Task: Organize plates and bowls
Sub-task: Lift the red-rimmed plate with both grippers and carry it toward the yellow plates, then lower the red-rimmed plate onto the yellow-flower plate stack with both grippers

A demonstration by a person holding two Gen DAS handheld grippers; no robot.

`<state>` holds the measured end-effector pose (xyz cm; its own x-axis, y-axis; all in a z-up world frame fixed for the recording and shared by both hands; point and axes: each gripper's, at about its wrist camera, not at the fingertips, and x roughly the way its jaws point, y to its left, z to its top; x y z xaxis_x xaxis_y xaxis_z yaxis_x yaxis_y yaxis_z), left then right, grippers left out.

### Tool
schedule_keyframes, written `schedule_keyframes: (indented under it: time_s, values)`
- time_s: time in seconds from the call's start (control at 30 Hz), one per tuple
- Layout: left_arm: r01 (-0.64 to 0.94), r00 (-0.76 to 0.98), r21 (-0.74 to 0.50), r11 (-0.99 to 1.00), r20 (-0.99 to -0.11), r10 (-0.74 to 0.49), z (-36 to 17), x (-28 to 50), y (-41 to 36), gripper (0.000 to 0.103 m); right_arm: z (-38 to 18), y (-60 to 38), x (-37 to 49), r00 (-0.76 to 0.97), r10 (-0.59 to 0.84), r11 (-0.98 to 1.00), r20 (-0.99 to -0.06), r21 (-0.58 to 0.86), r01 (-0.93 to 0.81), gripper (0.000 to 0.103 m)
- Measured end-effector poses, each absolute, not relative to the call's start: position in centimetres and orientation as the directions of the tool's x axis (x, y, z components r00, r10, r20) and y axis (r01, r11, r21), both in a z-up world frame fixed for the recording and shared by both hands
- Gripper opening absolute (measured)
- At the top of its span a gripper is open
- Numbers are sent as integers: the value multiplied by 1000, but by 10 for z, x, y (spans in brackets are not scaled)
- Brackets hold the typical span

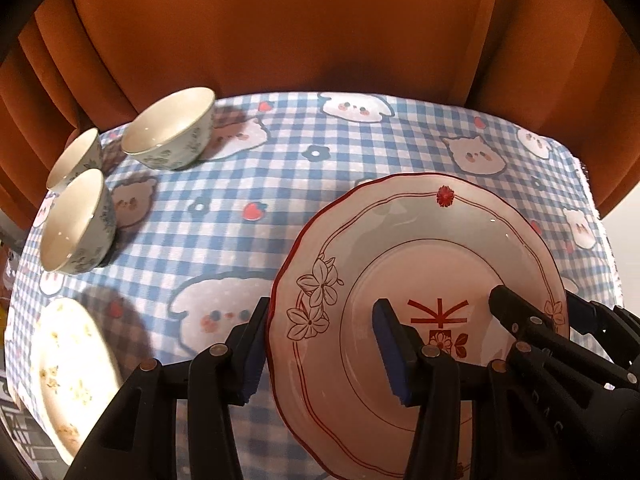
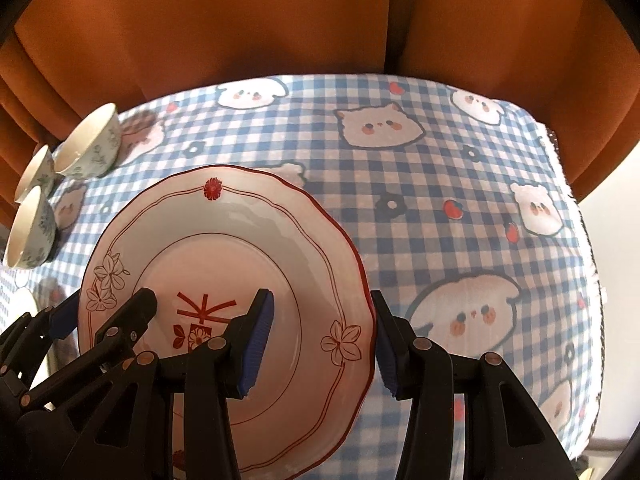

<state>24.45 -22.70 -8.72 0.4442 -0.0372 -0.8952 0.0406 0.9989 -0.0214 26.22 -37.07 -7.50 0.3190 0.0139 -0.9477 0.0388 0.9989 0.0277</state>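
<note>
A white plate with a red rim and red flower pattern point(image 1: 420, 280) lies on the checked tablecloth; it also shows in the right wrist view point(image 2: 224, 248). My left gripper point(image 1: 320, 344) is open and straddles the plate's left rim, one finger outside, one over the plate. My right gripper point(image 2: 324, 340) is open and straddles the plate's right rim the same way. Neither jaw is closed on the rim. Three white bowls with blue-green flowers point(image 1: 168, 128) stand at the far left, also in the right wrist view point(image 2: 90, 144).
A second pale plate with yellow flowers point(image 1: 72, 372) lies at the near left table edge. The blue checked tablecloth point(image 2: 440, 208) covers the table. An orange curtain point(image 1: 280, 20) hangs behind the far edge.
</note>
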Motion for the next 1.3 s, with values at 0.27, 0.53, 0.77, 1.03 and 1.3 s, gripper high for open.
schedule_keyframes:
  time_s: [0.27,0.53,0.77,1.03,1.3]
  values:
    - [66,452,-24,998,-891,-51,-65,221,-185,51,-44,-331,241,340,-14,999,-940,4,52,51]
    - [69,472,-26,997,-880,-56,-49,200,-127,51,-23,-274,219,358,-17,999,-934,2,51,51]
    - [61,471,-38,997,-880,-63,-48,185,-82,51,-13,-226,204,361,-18,999,-932,-4,39,51]
    - [29,457,-39,999,-888,-48,-56,170,-25,51,-16,-167,193,347,-3,1000,-938,-2,3,51]
    - [-3,417,-41,999,-908,-36,-76,160,21,51,-35,-119,184,298,9,999,-955,-3,-40,51]
